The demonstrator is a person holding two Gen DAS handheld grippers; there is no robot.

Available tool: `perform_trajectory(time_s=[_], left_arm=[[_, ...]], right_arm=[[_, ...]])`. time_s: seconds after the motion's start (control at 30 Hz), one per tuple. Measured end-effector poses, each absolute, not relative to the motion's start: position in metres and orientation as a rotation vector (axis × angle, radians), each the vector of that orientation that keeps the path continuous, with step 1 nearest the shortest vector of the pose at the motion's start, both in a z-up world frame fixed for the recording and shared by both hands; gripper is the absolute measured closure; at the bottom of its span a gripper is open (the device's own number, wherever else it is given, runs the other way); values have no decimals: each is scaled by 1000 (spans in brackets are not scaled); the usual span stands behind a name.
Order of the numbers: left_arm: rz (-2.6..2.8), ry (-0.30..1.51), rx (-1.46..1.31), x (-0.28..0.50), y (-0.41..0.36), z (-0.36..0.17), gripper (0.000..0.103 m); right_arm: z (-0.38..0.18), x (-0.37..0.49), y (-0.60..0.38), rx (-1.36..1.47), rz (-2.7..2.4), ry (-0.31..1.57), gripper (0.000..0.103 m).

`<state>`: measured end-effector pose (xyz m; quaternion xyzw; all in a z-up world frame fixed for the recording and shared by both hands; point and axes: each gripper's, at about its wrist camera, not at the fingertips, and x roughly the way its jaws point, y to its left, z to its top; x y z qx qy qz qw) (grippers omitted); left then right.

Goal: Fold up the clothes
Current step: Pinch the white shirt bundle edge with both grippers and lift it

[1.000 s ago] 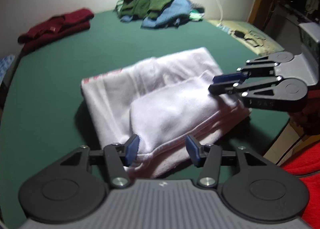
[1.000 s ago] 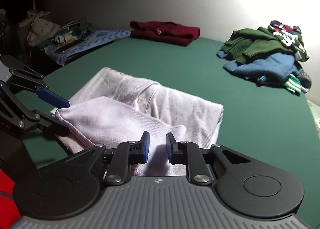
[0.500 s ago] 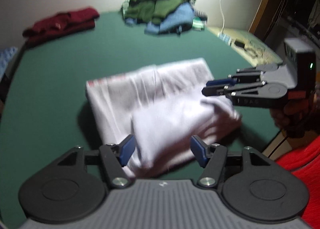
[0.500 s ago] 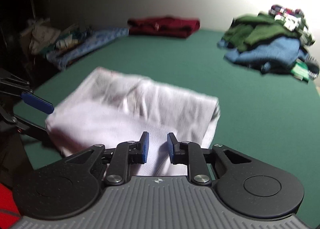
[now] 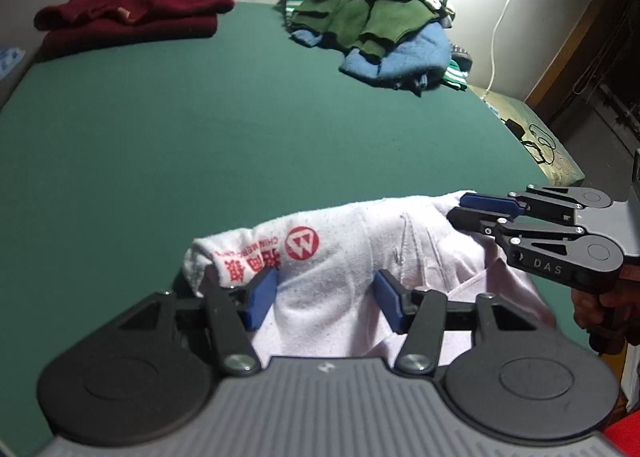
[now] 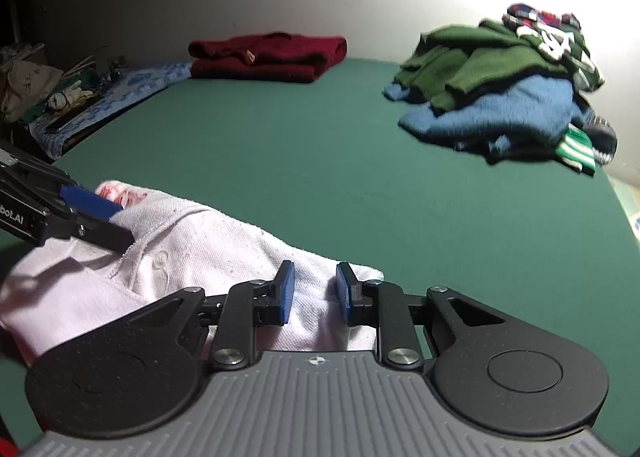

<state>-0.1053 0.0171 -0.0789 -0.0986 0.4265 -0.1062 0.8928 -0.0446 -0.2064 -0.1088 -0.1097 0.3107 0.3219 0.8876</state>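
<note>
Against the views of a second ago, the folded white cotton shirt (image 5: 344,257) sits much closer to both cameras, at the near edge of the green felt-covered table (image 5: 200,129). Its red printing, then barely visible on the far left edge, now faces the left camera.

In the left wrist view, the left tool (image 5: 326,295) stands at medium width with its jaws closing. The shirt lies between the blue pads, which do not press on it. The right tool (image 5: 466,213) comes in from the right edge, its jaws narrow, with white fabric at its tips. In the right wrist view the right tool (image 6: 314,293) shows a small gap over the shirt's near right corner; its pads do not pinch the cloth.

Legible writing: a red round emblem with a "W" on the shirt, beside red Chinese characters and a line of small capitals too fine to read. The right tool's body reads "DAS"; the left tool's body, seen from the right camera, shows "bot.AI", cut off at the frame edge.

At the far left edge lies a folded dark red knitted sweater (image 5: 132,17); far right, a loose heap of green and blue garments (image 5: 380,29), blurred in the right view. Only part of the hand (image 5: 596,305) holding the right tool shows.
</note>
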Motion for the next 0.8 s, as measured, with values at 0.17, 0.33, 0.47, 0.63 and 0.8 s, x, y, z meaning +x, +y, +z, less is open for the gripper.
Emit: perform_trajectory(time_s=[0.17, 0.33, 0.47, 0.63, 0.8], left_arm=[[-215, 938, -135, -94, 0, -74, 27], [-155, 977, -125, -89, -11, -73, 12], [-158, 985, -46, -92, -24, -76, 2], [-156, 975, -36, -94, -24, -77, 1], [-127, 961, -41, -93, -17, -63, 1]], right_arm=[[-104, -49, -196, -246, 601, 659, 81], [-82, -60, -196, -145, 515, 701, 73], [-86, -73, -187, -159, 481, 718, 70], [-104, -79, -181, -196, 429, 746, 68], [-102, -77, -188, -166, 428, 760, 68]])
